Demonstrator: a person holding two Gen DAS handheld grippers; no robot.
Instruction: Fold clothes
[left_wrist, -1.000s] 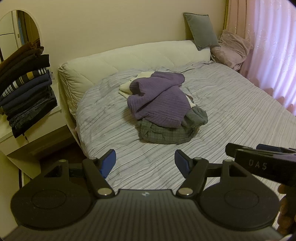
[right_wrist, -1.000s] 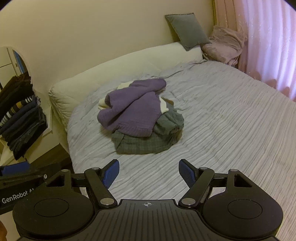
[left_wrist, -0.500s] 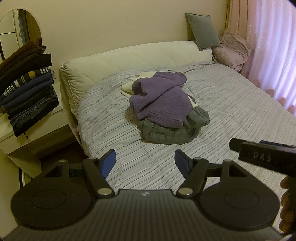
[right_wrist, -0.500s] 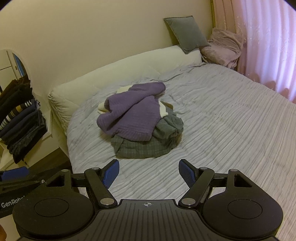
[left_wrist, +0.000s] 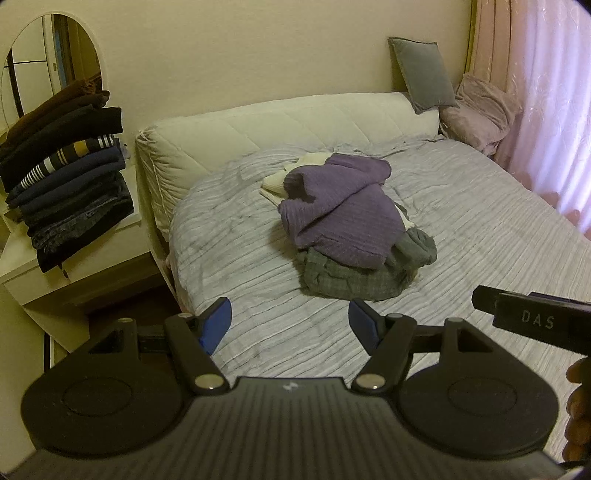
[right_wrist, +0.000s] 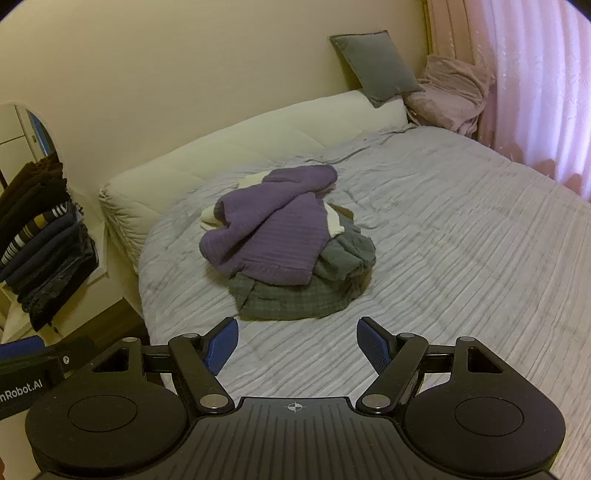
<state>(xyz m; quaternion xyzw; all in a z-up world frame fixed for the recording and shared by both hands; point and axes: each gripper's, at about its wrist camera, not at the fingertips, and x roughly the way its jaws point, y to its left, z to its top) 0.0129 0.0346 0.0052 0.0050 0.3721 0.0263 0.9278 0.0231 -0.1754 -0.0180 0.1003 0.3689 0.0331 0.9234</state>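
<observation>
A heap of unfolded clothes lies in the middle of the bed. On top is a purple knit sweater (left_wrist: 343, 210) (right_wrist: 273, 229), under it a grey checked garment (left_wrist: 351, 280) (right_wrist: 295, 295), and a cream piece (left_wrist: 291, 173) (right_wrist: 255, 181) peeks out behind. My left gripper (left_wrist: 290, 321) hovers over the near part of the bed, short of the heap, open with nothing between its blue pads. My right gripper (right_wrist: 297, 345) is likewise open and empty, just short of the grey garment. The right gripper's body shows at the right edge of the left wrist view.
The bed (left_wrist: 480, 221) has a grey striped cover and a cream headboard (left_wrist: 277, 122). A stack of folded dark clothes (left_wrist: 66, 177) sits on a white side table at the left, in front of a mirror. Grey pillow (left_wrist: 424, 74) and pink blanket (left_wrist: 480, 110) lie by the curtain.
The left wrist view has shifted slightly, so the clothes heap and the bed sit a little further right in it. Both grippers stay open and empty.
</observation>
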